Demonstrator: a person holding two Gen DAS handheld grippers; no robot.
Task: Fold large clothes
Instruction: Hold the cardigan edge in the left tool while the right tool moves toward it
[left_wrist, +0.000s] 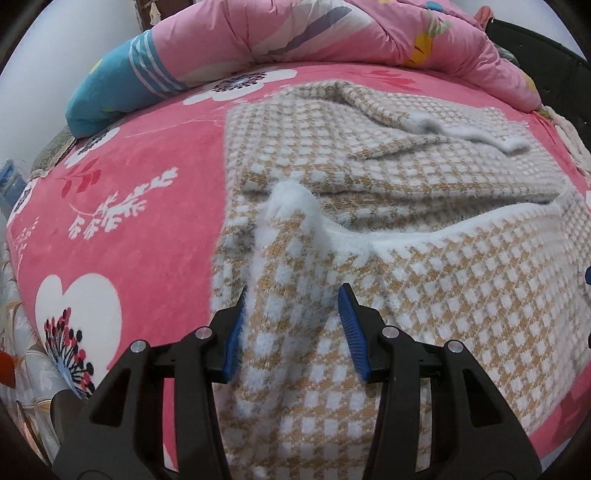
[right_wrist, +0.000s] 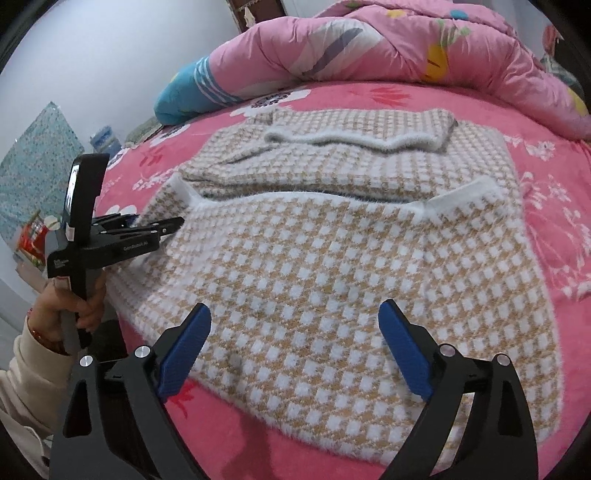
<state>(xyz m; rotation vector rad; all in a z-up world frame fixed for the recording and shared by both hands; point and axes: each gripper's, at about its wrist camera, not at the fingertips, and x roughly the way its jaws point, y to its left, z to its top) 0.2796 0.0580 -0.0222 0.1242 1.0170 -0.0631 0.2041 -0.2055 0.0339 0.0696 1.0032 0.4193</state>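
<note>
A tan-and-white checked fuzzy sweater lies on the pink bed, partly folded, its near part laid over the far part with white ribbed edges showing. It also fills the left wrist view. My left gripper is open, its blue pads either side of a raised ridge of the sweater's left edge; it shows from the side in the right wrist view. My right gripper is open and empty above the sweater's near edge.
The bed has a pink floral sheet. A bunched pink quilt with a blue end lies along the far side. The bed's left edge drops to the floor with clutter.
</note>
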